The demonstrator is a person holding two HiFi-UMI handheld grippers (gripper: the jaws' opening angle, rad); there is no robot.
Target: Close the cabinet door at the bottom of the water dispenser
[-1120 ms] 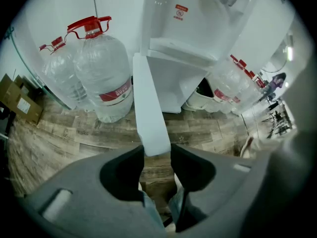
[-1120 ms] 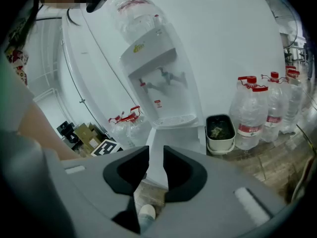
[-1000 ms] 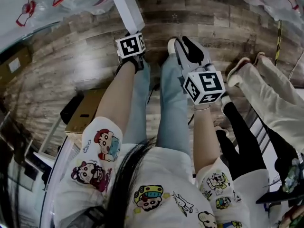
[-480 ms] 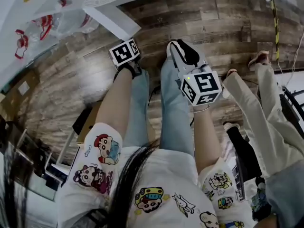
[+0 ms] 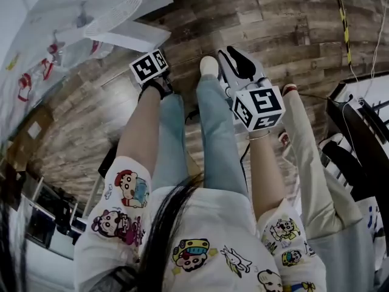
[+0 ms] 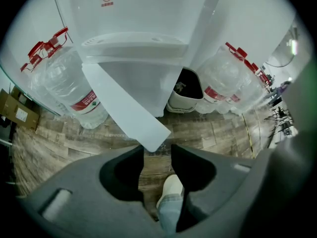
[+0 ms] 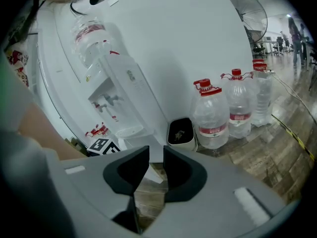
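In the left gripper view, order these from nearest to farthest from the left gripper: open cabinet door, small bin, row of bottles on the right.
1. Cabinet door: swung open, its corner just above the jaws.
2. Small bin: behind the door, right of centre.
3. Row of bottles: far right, starting beside the bin and receding.

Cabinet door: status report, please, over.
Left tool open, empty. Right tool open, empty. Cabinet door standing open, untouched. Bin beside dispenser, not blocking.
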